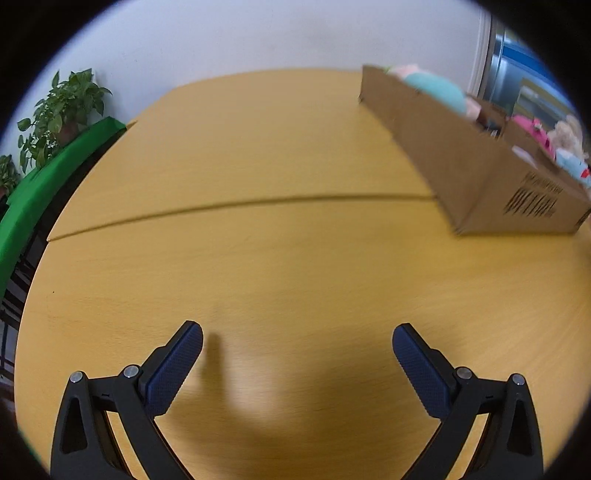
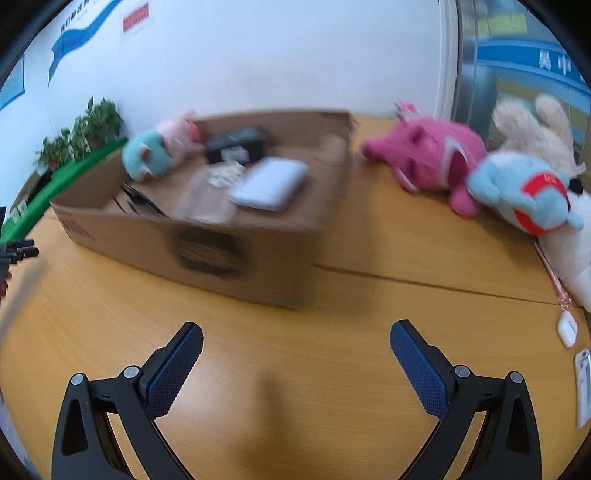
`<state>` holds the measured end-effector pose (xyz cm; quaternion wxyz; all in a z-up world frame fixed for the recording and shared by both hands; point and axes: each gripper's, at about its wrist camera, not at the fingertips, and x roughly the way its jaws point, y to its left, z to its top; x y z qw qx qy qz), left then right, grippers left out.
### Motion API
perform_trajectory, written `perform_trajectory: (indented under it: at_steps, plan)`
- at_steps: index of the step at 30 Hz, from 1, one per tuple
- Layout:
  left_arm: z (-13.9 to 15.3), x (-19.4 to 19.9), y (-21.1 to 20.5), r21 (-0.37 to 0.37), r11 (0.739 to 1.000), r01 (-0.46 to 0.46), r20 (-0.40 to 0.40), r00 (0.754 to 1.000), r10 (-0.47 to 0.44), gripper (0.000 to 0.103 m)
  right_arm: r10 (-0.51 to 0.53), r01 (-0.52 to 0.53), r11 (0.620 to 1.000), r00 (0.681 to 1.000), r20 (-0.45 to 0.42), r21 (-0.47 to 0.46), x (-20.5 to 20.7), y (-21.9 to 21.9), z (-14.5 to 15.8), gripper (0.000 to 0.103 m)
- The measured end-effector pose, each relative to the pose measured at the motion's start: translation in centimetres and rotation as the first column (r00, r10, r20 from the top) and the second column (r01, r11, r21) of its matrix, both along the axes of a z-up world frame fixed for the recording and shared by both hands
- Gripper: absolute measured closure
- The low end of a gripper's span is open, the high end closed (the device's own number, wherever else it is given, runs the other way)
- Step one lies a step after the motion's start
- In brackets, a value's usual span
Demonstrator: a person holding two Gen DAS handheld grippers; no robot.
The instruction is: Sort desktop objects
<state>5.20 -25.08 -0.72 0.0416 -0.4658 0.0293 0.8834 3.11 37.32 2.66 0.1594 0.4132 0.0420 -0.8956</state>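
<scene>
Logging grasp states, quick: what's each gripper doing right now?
Left gripper: open, holding nothing, over the table.
Right gripper: open, holding nothing.

I saw potted plants (image 1: 62, 107) in the far left corner w/ a green cloth (image 1: 44, 192) draped just below them. White wall (image 2: 277, 55) behind carried a blue-and-white poster (image 2: 79, 31) & a red sign (image 2: 135, 16), text too blurred to read. Glass partition w/ blue signage (image 2: 528, 59) stood far right.
</scene>
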Motion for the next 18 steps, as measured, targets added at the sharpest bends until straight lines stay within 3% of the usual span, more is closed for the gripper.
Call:
perform_trajectory:
  at_steps: [2,5,8,13,18]
  plan:
    - [0.1,0.3,-1.8,0.051,0.997,0.051,-0.033,0.998,-0.049,0.0,0.052,-0.052,0.999,0.999,-0.004,-0.003,-0.8,2.0,-0.9,0.0]
    - [0.1,0.4,-3.1,0.018,0.995,0.099,-0.046,0.994,-0.098,0.0,0.125,-0.124,0.992,0.991,-0.048,0.012,-1.3,2.3,-1.6,0.0]
    - [0.3,0.7,-4.1,0.018,0.991,0.136,-0.05,0.99,-0.135,0.0,0.166,-0.166,0.986,0.986,-0.027,0.013,-2.2,1.3,-1.8,0.0]
    - [0.2,1.1,-6.5,0.021,0.999,-0.032,-0.052,0.998,0.033,0.0,0.119,-0.119,0.993,0.993,0.012,-0.006,-3.5,1.7,-2.2,0.0]
    - [0.4,3.5,-9.2,0.026,0.97,-0.243,-0.051,0.968,0.244,0.0,-0.016,0.015,1.0,0.997,0.069,0.022,-4.5,4.5,-3.1,0.0]
